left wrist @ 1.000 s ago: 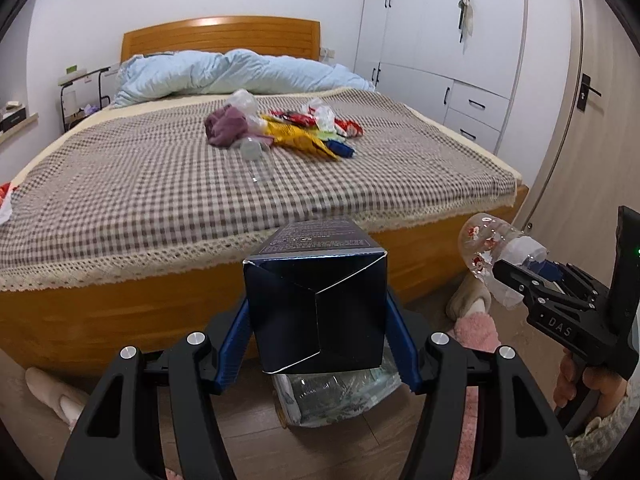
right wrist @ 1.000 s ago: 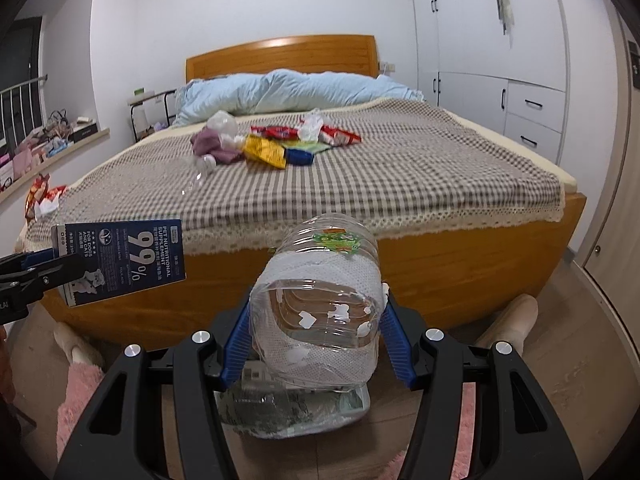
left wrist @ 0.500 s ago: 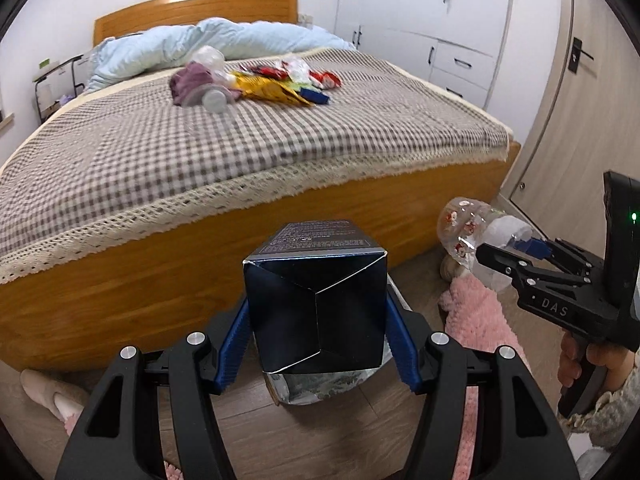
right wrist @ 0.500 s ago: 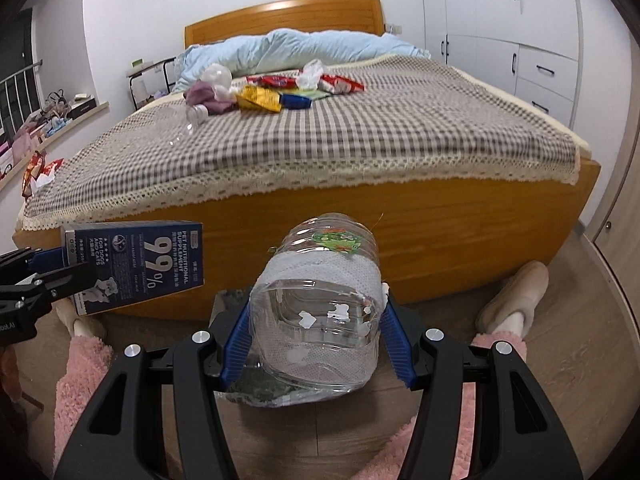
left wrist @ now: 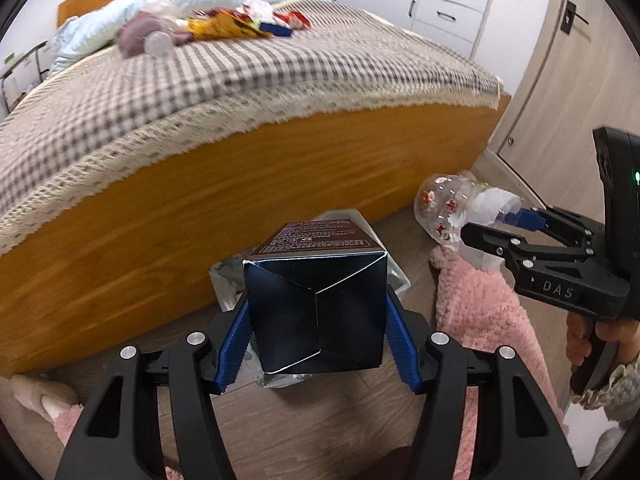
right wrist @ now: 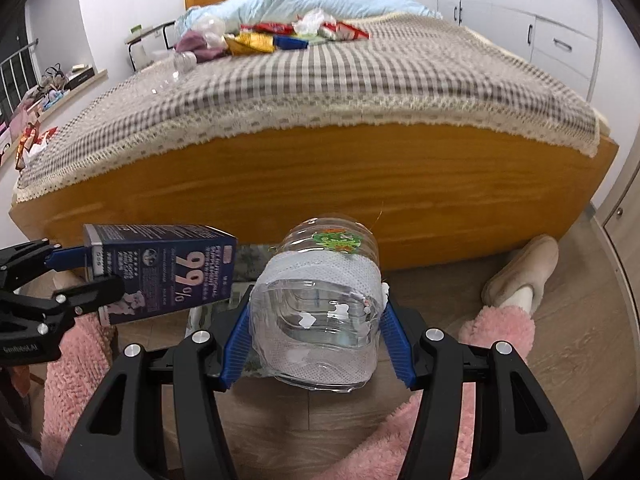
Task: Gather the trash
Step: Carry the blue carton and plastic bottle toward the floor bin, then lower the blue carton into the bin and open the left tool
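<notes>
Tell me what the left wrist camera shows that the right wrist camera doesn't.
Only the left wrist view shows the dark box's folded end flaps, the door and the hand on the right gripper. Only the right wrist view shows the box's 99% print, a beige slipper and the cluttered ledge. Both show the box, the plastic bottle, the bed and its wrapper pile.

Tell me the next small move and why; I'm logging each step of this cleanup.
Probably lower both loads a little further over the silvery bag on the floor by the bed, then release. The left gripper grips the dark blue carton, the right gripper the clear plastic bottle, and both hang just above the bag.
</notes>
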Available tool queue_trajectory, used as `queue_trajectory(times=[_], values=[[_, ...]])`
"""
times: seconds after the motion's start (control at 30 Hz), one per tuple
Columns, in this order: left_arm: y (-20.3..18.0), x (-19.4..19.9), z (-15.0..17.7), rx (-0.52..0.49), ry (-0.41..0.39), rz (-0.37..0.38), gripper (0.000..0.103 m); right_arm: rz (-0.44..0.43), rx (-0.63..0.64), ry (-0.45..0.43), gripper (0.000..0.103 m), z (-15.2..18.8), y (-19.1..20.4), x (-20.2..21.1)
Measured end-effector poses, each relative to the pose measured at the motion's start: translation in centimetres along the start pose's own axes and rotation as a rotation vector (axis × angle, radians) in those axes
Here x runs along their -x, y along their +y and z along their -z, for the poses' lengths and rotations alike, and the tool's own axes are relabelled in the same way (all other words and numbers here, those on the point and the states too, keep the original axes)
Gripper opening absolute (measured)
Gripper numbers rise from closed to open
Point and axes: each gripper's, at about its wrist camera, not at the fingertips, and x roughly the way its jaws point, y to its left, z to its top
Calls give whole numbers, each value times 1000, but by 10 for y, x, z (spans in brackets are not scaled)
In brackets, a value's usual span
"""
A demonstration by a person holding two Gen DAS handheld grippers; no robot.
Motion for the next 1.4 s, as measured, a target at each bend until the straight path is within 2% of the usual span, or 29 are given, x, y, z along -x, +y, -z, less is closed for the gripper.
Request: queue_trajectory(times=[0.53, 0.87, 1.4], values=[[-20, -68, -1, -189, 103, 15, 59, -22, -4, 132, 56, 17, -20, -50], [-32, -107, 2, -378, 194, 24, 59, -81, 22, 254, 56, 13, -34, -91], [-48, -174, 7, -689, 376, 110, 59, -150, 126, 429, 56, 20, -22, -155]])
